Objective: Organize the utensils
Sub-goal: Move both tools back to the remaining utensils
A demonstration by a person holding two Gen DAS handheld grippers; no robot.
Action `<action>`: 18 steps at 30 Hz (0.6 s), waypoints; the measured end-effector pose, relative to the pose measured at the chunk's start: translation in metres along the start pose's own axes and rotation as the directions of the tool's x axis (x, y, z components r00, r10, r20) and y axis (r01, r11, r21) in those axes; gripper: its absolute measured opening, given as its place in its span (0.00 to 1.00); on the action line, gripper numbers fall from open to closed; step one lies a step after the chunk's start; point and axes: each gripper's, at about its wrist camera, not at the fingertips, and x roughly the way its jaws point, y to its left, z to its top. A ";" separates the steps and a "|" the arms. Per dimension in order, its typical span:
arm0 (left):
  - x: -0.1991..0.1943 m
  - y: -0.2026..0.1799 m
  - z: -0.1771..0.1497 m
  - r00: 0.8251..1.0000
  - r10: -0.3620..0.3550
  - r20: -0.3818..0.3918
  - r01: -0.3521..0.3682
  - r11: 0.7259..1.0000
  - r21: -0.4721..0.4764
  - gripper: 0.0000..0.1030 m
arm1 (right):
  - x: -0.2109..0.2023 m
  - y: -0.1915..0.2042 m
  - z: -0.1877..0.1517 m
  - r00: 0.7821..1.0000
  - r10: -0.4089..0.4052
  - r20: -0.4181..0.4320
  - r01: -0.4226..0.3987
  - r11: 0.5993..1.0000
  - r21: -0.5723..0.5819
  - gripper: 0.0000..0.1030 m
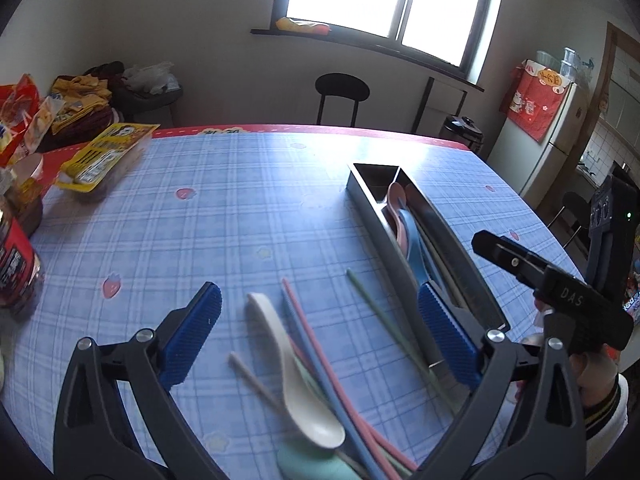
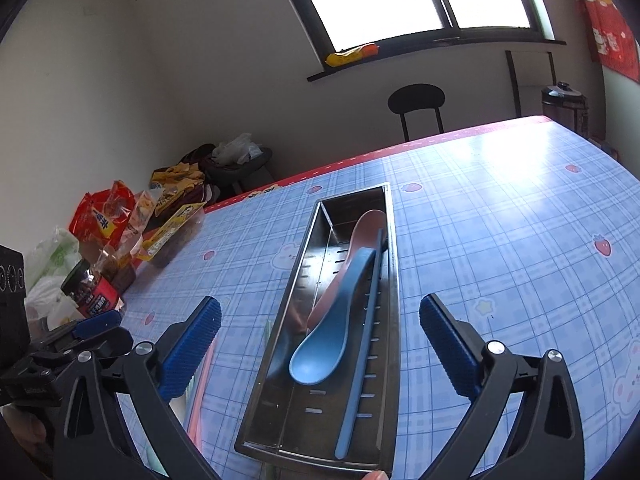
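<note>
Steel utensil tray [image 2: 394, 280] on checked counter [image 2: 500, 240], holding blue spoon [image 2: 332, 332], pink spoon [image 2: 366, 224], blue chopstick [image 2: 362, 352]. Loose beside it: white spoon [image 1: 292, 364], chopsticks [image 1: 316, 344]. Left gripper [image 1: 320, 336], right gripper [image 2: 320, 344]: jaws apart, empty.

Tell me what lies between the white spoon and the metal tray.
In the left wrist view: pink, blue and green chopsticks lie between white spoon and metal tray.

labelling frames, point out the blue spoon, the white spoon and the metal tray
blue spoon [image 2: 316, 360], right wrist view, on its bowl
white spoon [image 1: 316, 426], left wrist view, on its bowl
metal tray [image 2: 394, 280], right wrist view, on its right rim
</note>
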 end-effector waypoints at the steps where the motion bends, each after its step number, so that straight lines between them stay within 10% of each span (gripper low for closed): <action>1: -0.005 0.004 -0.006 1.000 0.011 -0.003 -0.011 1.000 -0.012 0.94 | -0.001 0.004 -0.001 1.000 0.003 0.002 -0.003 1.000 -0.021 0.94; 18: -0.040 0.032 -0.100 0.997 0.047 -0.060 -0.055 0.987 -0.150 0.89 | -0.024 0.051 -0.056 0.990 0.059 -0.128 -0.089 0.964 -0.250 0.95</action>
